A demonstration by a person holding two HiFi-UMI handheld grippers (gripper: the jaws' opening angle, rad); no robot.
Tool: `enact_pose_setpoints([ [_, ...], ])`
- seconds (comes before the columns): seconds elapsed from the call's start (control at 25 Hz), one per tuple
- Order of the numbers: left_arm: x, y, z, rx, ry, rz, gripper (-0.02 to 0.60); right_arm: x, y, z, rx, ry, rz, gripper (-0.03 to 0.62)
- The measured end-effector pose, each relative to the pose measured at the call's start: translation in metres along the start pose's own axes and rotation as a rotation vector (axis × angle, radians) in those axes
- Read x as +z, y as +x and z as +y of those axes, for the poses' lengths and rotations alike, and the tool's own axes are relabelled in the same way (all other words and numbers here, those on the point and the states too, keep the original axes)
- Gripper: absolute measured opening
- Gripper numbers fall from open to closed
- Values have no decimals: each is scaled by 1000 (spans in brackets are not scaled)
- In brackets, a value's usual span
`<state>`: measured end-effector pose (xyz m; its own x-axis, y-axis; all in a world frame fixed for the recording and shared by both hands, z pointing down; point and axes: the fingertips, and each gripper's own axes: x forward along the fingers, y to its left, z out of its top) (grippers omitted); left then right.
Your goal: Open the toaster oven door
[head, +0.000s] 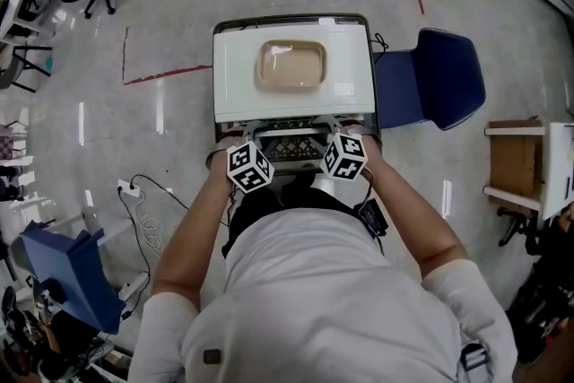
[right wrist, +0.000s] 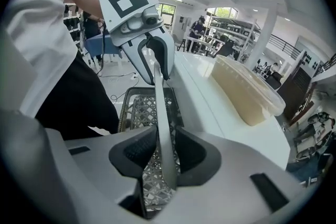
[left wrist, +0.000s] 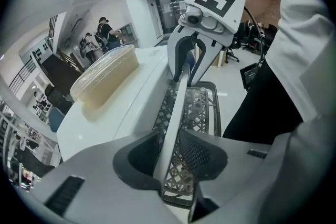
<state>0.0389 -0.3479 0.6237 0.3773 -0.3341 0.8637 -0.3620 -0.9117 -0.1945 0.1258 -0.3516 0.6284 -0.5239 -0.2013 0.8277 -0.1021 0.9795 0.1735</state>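
A person is standing at the white toaster oven [head: 238, 67], its door [head: 291, 148] lying open toward them. The left gripper [left wrist: 172, 160] and right gripper [right wrist: 164, 157] are straddling the door handle [left wrist: 178, 107], jaws spread wide and not clamping it. A plastic container [head: 291, 65] is sitting on top.

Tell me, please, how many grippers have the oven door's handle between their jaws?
2: the left gripper near the left end of the handle, the right gripper near its right end. Both stand open around it; none hidden.

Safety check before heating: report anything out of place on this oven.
A translucent plastic container sits on top of the toaster oven; plastic there could soften if the oven heats. Nothing else looks askew.
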Motion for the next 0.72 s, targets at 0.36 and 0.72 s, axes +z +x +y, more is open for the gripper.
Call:
enact_pose_setpoints([
  [0.36,0,1,-5,13,50,0,104,-2,2,4,-28,-60,22,100],
  [0.72,-2,1,-20,19,120,8,95,-6,2,18,-88,-115,84,94],
])
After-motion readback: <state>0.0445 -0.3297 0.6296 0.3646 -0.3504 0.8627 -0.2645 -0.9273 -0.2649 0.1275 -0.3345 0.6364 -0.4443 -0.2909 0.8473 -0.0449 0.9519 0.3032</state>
